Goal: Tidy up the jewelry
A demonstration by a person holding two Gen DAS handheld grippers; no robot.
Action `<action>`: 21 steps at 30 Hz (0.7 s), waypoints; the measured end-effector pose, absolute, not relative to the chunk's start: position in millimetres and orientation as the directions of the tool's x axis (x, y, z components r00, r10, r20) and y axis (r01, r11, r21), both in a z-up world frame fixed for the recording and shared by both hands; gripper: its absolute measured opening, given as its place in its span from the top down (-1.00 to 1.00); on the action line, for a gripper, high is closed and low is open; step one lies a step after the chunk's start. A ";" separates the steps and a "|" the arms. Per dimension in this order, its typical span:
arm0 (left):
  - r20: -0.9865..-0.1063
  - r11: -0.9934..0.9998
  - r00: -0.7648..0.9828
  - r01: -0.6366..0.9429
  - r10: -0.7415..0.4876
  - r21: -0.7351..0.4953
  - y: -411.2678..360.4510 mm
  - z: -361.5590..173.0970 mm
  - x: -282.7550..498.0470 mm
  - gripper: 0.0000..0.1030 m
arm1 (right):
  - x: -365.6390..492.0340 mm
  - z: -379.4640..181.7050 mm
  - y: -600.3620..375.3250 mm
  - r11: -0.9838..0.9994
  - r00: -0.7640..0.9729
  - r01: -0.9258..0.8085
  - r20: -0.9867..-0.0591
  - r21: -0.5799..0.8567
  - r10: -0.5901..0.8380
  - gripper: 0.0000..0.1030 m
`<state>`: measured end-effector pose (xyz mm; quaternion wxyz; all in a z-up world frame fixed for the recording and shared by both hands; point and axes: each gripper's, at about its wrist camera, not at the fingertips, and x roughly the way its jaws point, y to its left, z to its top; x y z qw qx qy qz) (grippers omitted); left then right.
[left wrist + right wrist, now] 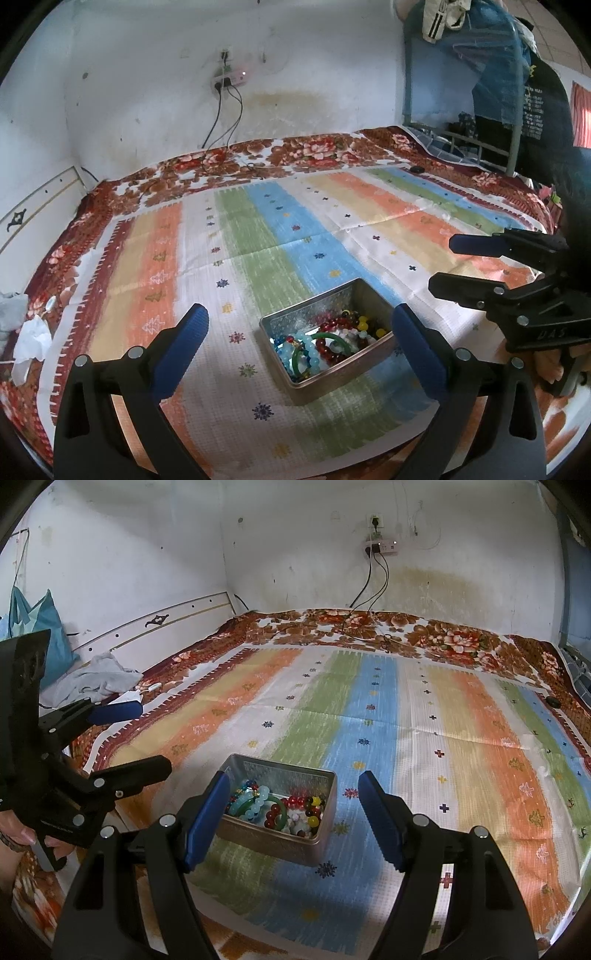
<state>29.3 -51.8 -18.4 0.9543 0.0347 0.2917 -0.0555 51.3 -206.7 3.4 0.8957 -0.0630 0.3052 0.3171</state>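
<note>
We see a metal tin (325, 354) sitting open on the striped cloth (258, 229) that covers the bed, and it holds the jewelry: bead bracelets (343, 325) in red, pale blue, yellow and dark tones, with a green bangle (327, 338) lying among them. From the left wrist view the left gripper (299, 328) has its blue-padded fingers (194, 332) spread wide to either side of the tin, above the cloth and holding nothing. The same view catches the right gripper (443, 266) side-on at the right edge, its fingers parted and empty, with small raised letters on its body that we cannot read surely.

The right wrist view gives us what the first does not: the right gripper (291, 797) from behind, fingers (208, 812) wide apart with the tin between and beyond them, touching nothing, and the left gripper (147, 734) at the left edge with a hand (22, 834) clasped on its handle. Only here do we see the teal bag (44, 627) against the wall and the grey garment (99, 679) crumpled by the headboard (155, 624).

Only the left view shows clothes (498, 74) hanging on a metal rack, one dark piece carrying pale print too small to read. Both views show a power strip (382, 548) on the stained wall with cables dropping to the floral blanket (369, 627).
</note>
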 end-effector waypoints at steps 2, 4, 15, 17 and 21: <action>-0.562 0.990 0.821 0.138 -0.102 0.022 -51.4 -18.7 29.3 -0.89 | 51.5 3.0 -206.7 0.789 0.611 -0.608 -0.587 0.082 0.532 -0.39; -0.562 0.990 0.821 0.139 -0.100 0.027 -52.6 -19.2 28.9 -0.89 | 51.0 2.3 -207.2 0.789 0.611 -0.610 -0.587 0.079 0.531 -0.39; -0.562 0.992 0.821 0.125 -0.097 0.012 -49.5 -19.4 27.9 -0.89 | 50.7 2.3 -206.6 0.789 0.611 -0.610 -0.588 0.078 0.531 -0.39; -0.562 0.992 0.822 0.126 -0.096 0.015 -49.5 -19.3 28.0 -0.89 | 50.5 1.9 -206.9 0.789 0.611 -0.610 -0.588 0.078 0.530 -0.39; -0.561 0.992 0.822 0.129 -0.099 0.014 -49.7 -19.1 27.5 -0.89 | 50.2 2.1 -206.4 0.789 0.611 -0.609 -0.588 0.079 0.530 -0.39</action>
